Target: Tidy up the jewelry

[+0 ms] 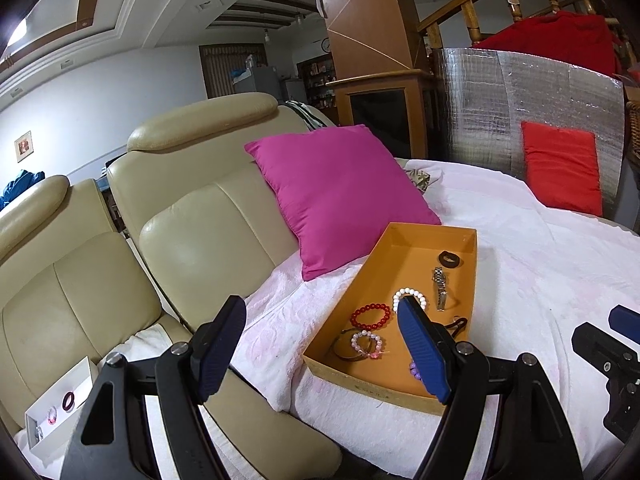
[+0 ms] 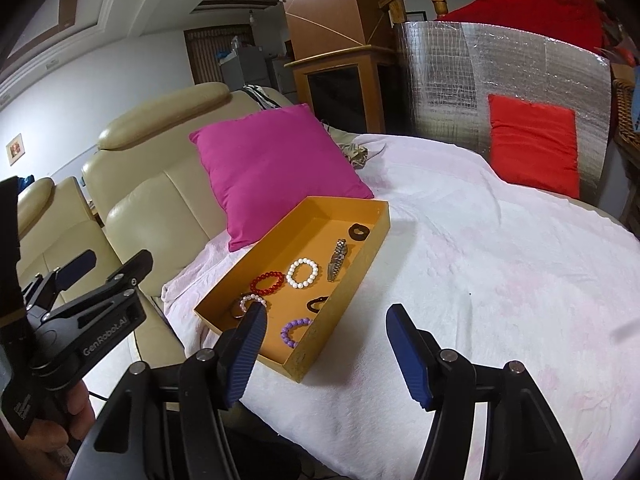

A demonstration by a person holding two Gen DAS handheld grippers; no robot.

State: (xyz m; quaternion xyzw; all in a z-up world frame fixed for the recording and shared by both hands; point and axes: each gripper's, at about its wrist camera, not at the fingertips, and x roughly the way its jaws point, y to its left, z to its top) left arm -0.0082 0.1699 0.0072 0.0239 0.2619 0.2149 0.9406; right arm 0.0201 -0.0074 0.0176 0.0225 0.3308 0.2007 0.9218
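An orange box (image 1: 360, 380) (image 2: 352, 284) lies on a white blanket. In it are a red bead bracelet (image 1: 354, 316) (image 2: 256, 282), a white pearl bracelet (image 1: 408, 291) (image 2: 302, 261), a pink bead bracelet (image 1: 356, 340), a purple one (image 2: 286, 330), a steel watch (image 1: 440, 286) (image 2: 337, 264) and a dark ring-shaped piece (image 1: 448, 259) (image 2: 358, 233). My left gripper (image 1: 320, 308) (image 2: 104, 264) hovers open over the box's left edge, empty. My right gripper (image 2: 326, 314) (image 1: 624, 320) is open above the box's near right corner, with nothing between its fingers.
A small white box (image 1: 60, 412) holding a dark red ring and pink beads sits on the beige sofa seat at lower left. A magenta cushion (image 1: 336, 196) leans behind the orange box. A red cushion (image 2: 532, 144) rests against a silver foil panel (image 2: 520, 64) at the back right.
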